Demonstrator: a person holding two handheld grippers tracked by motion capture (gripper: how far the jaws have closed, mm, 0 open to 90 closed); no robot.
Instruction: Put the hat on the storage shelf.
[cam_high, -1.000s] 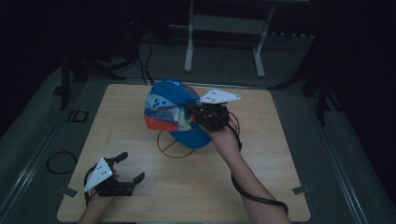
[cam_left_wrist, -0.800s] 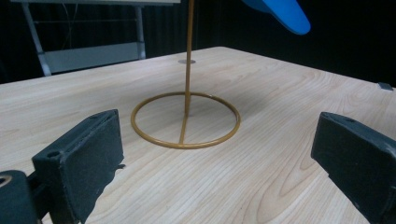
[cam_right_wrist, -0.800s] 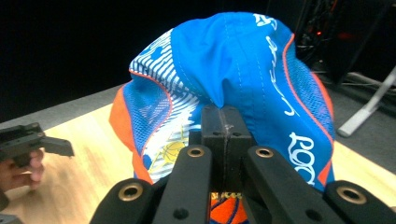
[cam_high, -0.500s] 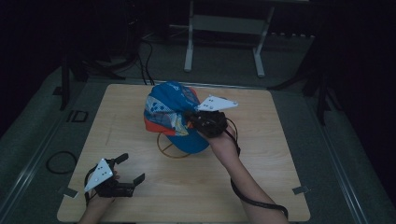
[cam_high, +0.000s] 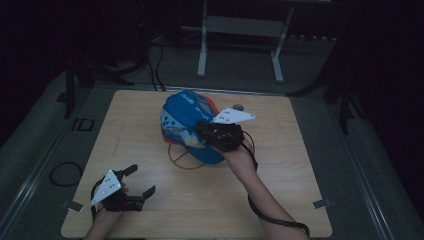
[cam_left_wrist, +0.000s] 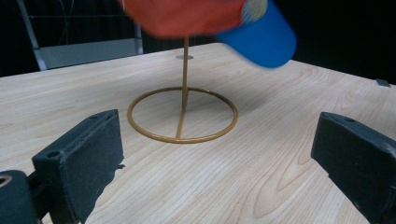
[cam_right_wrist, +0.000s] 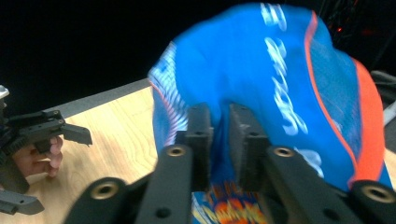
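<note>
Cap (cam_high: 187, 122), blue with orange panels and patterned print, is seen perched on a thin brass-coloured stand (cam_high: 183, 157) near the middle of the wooden tabletop (cam_high: 280, 200). At the near left corner of the tabletop, the left gripper (cam_high: 139, 182) is held low in a hand (cam_high: 102, 220), its fingers (cam_left_wrist: 79, 163) spread wide with nothing between them; in the left gripper view the stand's ring base (cam_left_wrist: 183, 114) lies well ahead of them, with the cap's brim (cam_left_wrist: 261, 35) overhead. To the right, the right gripper (cam_high: 202, 131) is pressed against the side of the cap, held by a hand (cam_high: 240, 157) reaching in from the near edge. In the right gripper view, its fingers (cam_right_wrist: 200, 135) are shown standing narrowly apart, having just been opening, with a fold of the blue cap fabric (cam_right_wrist: 243, 70) lying in the slim gap between them; the pads are not seen to be clamped on it. The cap is blurred in both gripper views.
</note>
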